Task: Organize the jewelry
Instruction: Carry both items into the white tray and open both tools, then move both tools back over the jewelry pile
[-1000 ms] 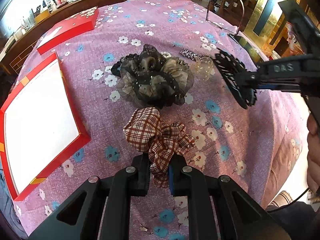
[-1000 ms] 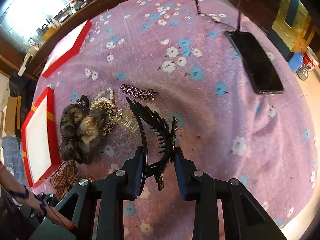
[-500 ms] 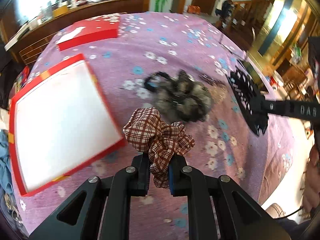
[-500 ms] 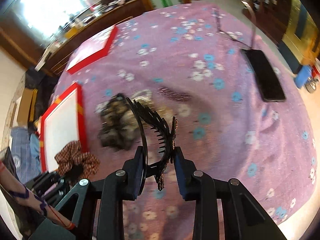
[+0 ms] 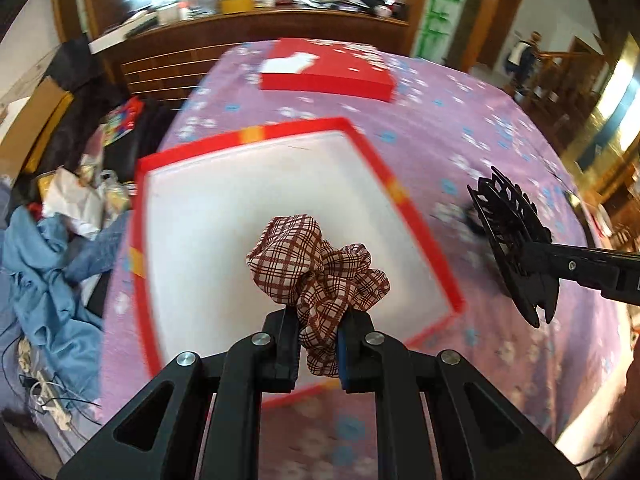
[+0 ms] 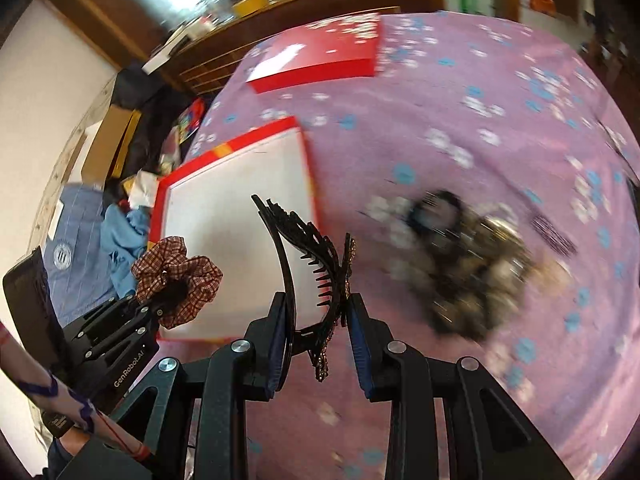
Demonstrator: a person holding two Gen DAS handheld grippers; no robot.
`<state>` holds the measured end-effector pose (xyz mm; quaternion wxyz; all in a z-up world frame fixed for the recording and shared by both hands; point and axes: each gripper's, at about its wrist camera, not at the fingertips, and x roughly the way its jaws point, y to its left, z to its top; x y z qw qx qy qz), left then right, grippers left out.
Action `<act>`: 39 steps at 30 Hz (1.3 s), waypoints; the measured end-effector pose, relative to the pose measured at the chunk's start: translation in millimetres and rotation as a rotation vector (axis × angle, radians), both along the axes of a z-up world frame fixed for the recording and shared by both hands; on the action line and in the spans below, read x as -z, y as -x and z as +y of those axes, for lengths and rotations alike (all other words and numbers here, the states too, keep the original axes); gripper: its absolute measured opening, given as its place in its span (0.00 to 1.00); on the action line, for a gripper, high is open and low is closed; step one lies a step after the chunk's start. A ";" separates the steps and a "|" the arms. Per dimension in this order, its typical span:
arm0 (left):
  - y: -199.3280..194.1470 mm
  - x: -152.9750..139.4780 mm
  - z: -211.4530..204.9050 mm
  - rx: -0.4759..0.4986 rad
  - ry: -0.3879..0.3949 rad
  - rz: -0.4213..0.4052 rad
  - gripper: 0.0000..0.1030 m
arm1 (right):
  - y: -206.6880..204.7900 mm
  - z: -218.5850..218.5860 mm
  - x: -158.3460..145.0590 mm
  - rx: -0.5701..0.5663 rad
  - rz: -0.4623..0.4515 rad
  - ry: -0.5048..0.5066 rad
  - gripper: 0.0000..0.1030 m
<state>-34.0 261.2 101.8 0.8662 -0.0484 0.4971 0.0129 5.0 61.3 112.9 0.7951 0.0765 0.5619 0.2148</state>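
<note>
While both grippers hang over the purple floral tabletop (image 5: 460,128), each has an item clamped. Left gripper (image 5: 318,346): jaws narrow, pinched on a brown plaid scrunchie (image 5: 316,266), which sticks up from the fingers above the white inside of the open red box (image 5: 372,168); same scrunchie seen in right wrist view at (image 6: 176,276), raised over the box's near-left corner. Right gripper (image 6: 320,332): jaws partly closed, gripping a black toothed hair claw (image 6: 308,260) by its base, a small beaded clip dangling between the fingers too; claw is in the air just right of the box's right rim (image 6: 308,168). Left view shows the claw (image 5: 508,240) held off to the right of the box. Red box lid (image 5: 328,72) lies farther back on the tabletop, apart from the box. Pile of dark hair accessories (image 6: 468,264), blurred, sits on the tabletop to the right. Blue cloth (image 5: 44,264) and clutter on floor to the left. Person's patterned sleeve (image 6: 60,396) at lower left.
</note>
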 end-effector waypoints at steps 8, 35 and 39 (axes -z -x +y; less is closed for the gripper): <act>-53.3 16.8 67.3 -0.089 -0.006 0.020 0.13 | -56.4 80.2 15.3 -0.048 0.012 0.048 0.31; -113.7 44.0 107.8 -0.200 -0.008 0.020 0.50 | -129.5 132.2 35.7 -0.048 -0.059 0.081 0.68; -81.1 45.7 97.3 -0.223 0.015 -0.008 0.54 | -100.7 124.0 34.0 -0.048 -0.172 0.114 0.68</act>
